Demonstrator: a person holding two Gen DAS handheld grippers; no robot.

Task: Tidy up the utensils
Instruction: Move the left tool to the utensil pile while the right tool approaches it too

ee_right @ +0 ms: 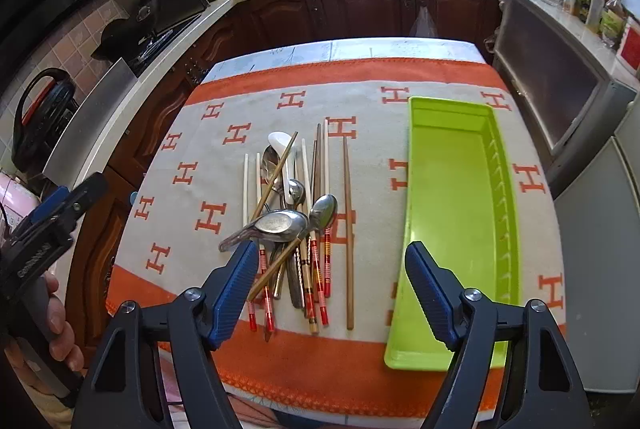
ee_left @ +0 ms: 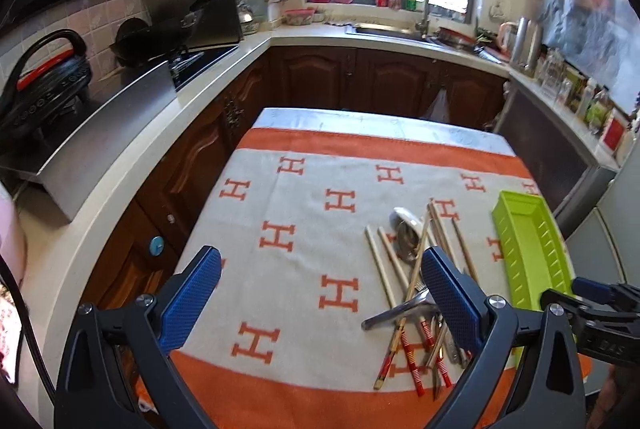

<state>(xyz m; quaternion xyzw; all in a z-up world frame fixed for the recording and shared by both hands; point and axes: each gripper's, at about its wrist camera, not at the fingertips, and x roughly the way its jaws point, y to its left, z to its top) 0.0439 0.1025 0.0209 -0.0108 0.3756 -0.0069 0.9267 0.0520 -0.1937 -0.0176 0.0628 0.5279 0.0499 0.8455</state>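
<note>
On the cloth-covered bench (ee_right: 224, 189), a heap of chopsticks and spoons (ee_right: 296, 225) lies just left of the long tray (ee_right: 452, 117), kitchen counters behind.

Glossy metal spoons (ee_right: 280, 221), wooden chopsticks (ee_right: 348, 229), plastic tray (ee_right: 452, 189), woven cloth (ee_right: 192, 197)

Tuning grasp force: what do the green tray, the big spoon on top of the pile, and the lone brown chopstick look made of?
Green tray: looks like moulded plastic, glossy lime, thin walls with moulded slots.
Big spoon: likely stainless steel, polished, showing mirror-like highlights.
Brown chopstick: probably wood or bamboo, matte, uniform brown, no shine; grain is too small to tell.
</note>
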